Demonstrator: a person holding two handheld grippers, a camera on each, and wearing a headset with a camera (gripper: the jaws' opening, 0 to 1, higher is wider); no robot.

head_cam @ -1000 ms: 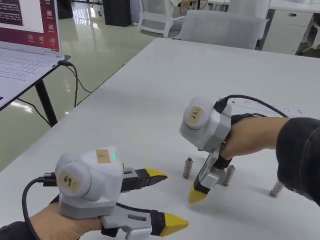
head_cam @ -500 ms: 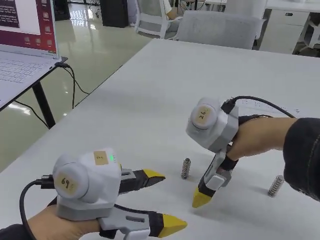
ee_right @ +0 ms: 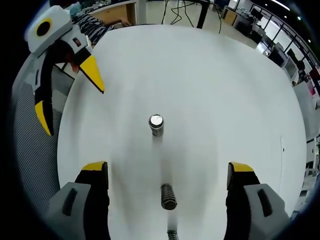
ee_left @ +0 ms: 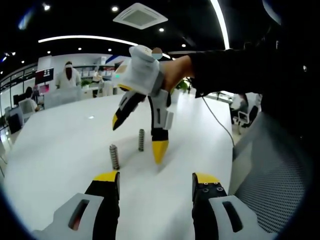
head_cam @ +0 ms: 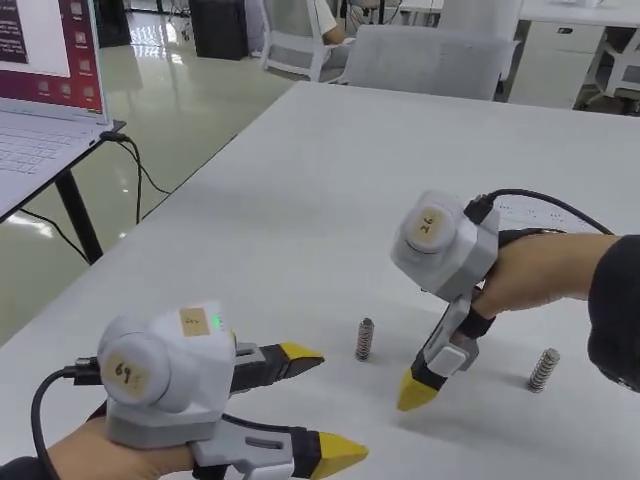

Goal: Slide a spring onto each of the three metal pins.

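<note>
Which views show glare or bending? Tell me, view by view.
Head view: sharp, straight lines, glare on the floor. Left gripper view: fisheye curves the ceiling lights. Right gripper view: table edge bulges round; pin top glints.

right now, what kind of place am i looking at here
Most likely an open-plan office or lab: a large white table, an open laptop on a side stand, a grey office chair at the table's far edge, and a ceiling air vent among strip lights.
</note>
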